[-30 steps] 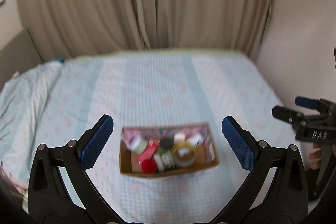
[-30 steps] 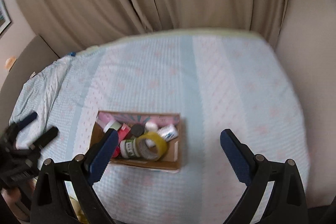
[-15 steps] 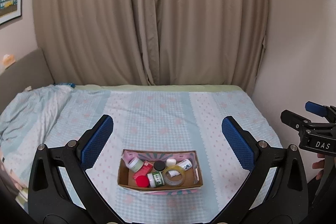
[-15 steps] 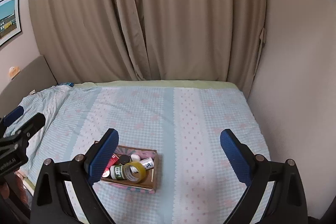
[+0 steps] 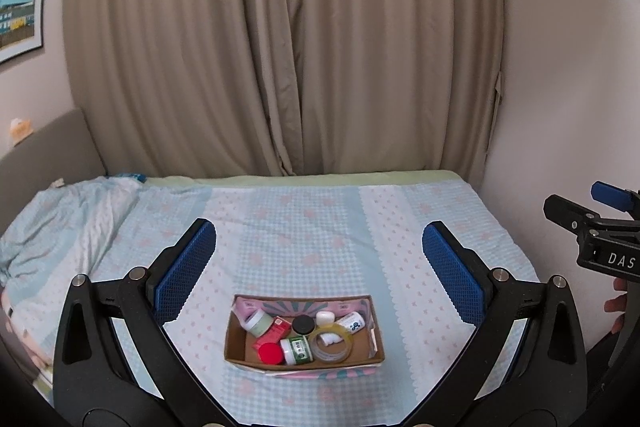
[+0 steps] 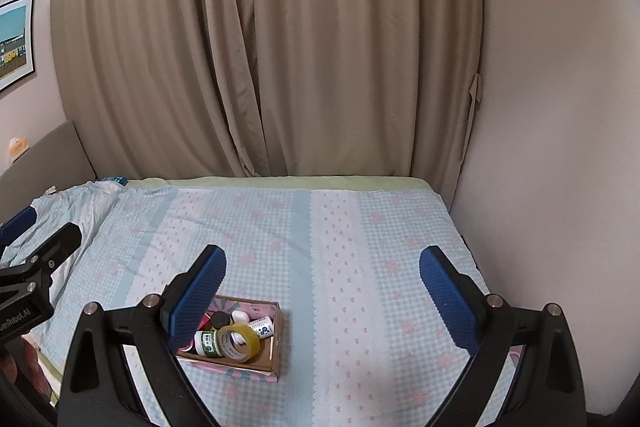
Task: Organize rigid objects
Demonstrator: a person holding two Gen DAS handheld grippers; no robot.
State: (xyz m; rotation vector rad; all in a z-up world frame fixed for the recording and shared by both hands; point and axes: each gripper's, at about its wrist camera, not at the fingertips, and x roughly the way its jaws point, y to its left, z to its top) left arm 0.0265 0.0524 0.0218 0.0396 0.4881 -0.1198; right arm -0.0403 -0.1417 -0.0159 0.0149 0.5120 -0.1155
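The shallow brown cardboard box (image 5: 304, 333) of small bottles, jars and a yellow tape roll (image 5: 333, 343) sits on the blue checked bedspread (image 5: 312, 227). It has shrunk in both views within the last second: both grippers have pulled back and levelled, probably resetting. The left gripper (image 5: 319, 269) and right gripper (image 6: 318, 293) gape wide, empty, touching nothing.

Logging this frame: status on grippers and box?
Left gripper open, empty. Right gripper open, empty. Cardboard box on bed, holding tape roll and bottles. Nothing in the way.
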